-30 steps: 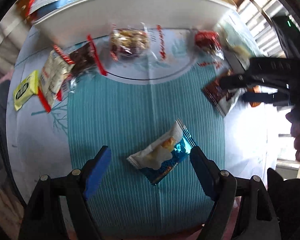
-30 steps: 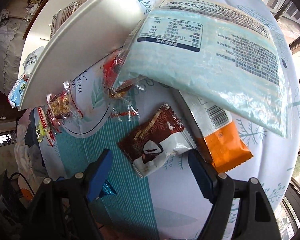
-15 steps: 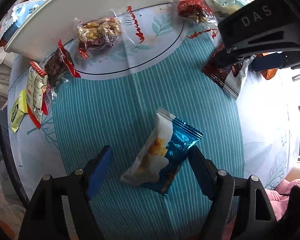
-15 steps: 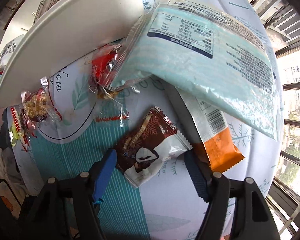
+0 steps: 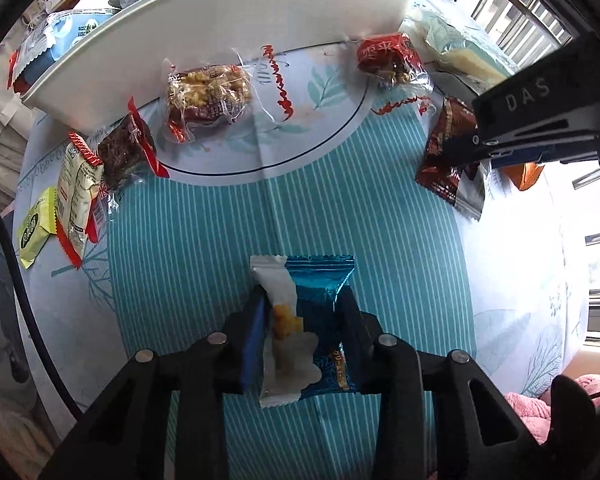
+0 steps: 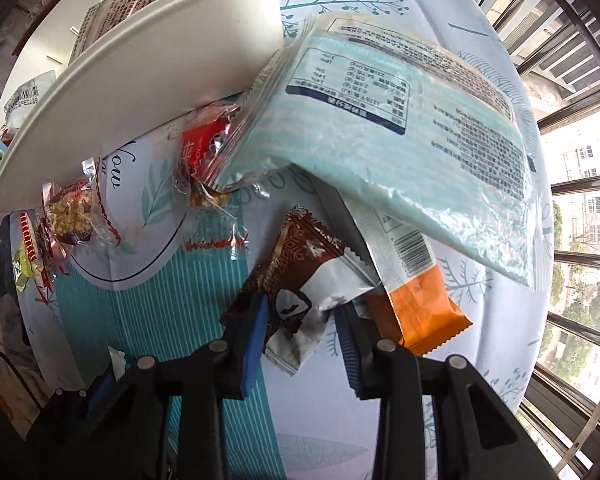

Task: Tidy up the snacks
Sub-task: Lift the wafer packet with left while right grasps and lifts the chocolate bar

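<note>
Snacks lie all over a round table with a striped blue cloth (image 5: 204, 280). From the left wrist, the left tongs (image 5: 306, 336) are squeezed on a blue pack (image 5: 320, 320) that has a white side and a yellow picture; the pack lies flat on the stripes, and both pads touch its sides. Past it sits a long white tray (image 5: 220, 28) with some packs inside. Just in front of the tray lie a nut bar (image 5: 208, 96) in clear wrap, a dark bar (image 5: 120, 152), a cream pack (image 5: 78, 184) and a small yellow pack (image 5: 36, 224). A red pack (image 5: 388, 58) lies to the right, near the tray's end. The right tongs (image 5: 496, 148) reach in from the right, over a brown pack (image 5: 444, 152). From the right wrist, the right tongs (image 6: 302, 320) have the brown pack (image 6: 300, 280) between the pads; the left pad is on it, but I cannot tell if the right pad touches. An orange pack (image 6: 420, 308) lies just beside it, partly under a big pale bag (image 6: 380, 136) that leans on the tray (image 6: 140, 64). The red pack (image 6: 200, 148) sticks out from under the bag
</note>
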A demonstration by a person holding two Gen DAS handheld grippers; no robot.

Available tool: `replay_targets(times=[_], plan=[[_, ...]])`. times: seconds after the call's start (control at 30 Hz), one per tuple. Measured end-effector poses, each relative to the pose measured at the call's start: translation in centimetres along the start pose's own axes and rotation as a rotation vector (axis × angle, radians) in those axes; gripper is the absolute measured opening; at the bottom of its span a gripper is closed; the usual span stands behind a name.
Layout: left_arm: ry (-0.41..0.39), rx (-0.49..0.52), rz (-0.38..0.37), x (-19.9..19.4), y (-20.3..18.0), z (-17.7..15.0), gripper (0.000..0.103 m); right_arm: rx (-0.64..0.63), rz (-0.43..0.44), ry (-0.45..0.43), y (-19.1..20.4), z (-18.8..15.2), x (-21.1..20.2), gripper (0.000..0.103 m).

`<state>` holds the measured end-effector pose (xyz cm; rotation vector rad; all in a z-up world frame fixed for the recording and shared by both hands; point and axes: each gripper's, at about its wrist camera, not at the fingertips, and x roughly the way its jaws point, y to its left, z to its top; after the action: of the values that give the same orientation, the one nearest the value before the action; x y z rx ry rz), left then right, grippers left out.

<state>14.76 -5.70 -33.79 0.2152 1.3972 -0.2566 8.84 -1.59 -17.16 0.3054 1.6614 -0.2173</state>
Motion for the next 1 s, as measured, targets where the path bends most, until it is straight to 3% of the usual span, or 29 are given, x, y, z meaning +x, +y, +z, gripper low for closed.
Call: replay_targets(times=[0.3, 0.57, 0.77, 0.87, 1.0], plan=[[0.008, -0.046, -0.114, -1.6, 3.4, -0.5, 0.026, 0.05, 0.09, 0.024, -2.4, -2.2, -1.0, 0.026], [-0.097, 0.036, -0.176, -5.8, 6.7, 1.2, 0.026, 0.1, 0.158, -0.047, -2.0, -5.2, -3.3, 0.023], [-0.18, 0.087, -0.256, -9.7, 8.3, 2.7, 0.026, 0.139, 0.191, -0.183, -1.3, -5.8, -6.1, 0.022], [-0.211, 0.102, -0.303, -12.1, 8.3, 3.6, 0.026, 0.13, 0.185, -0.288, -0.7, -6.2, -8.2, 0.022], [-0.269, 0.136, -0.309, -14.8, 7.4, 4.7, 0.026, 0.102, 0.173, -0.439, 0.5, -6.5, -11.2, 0.022]])
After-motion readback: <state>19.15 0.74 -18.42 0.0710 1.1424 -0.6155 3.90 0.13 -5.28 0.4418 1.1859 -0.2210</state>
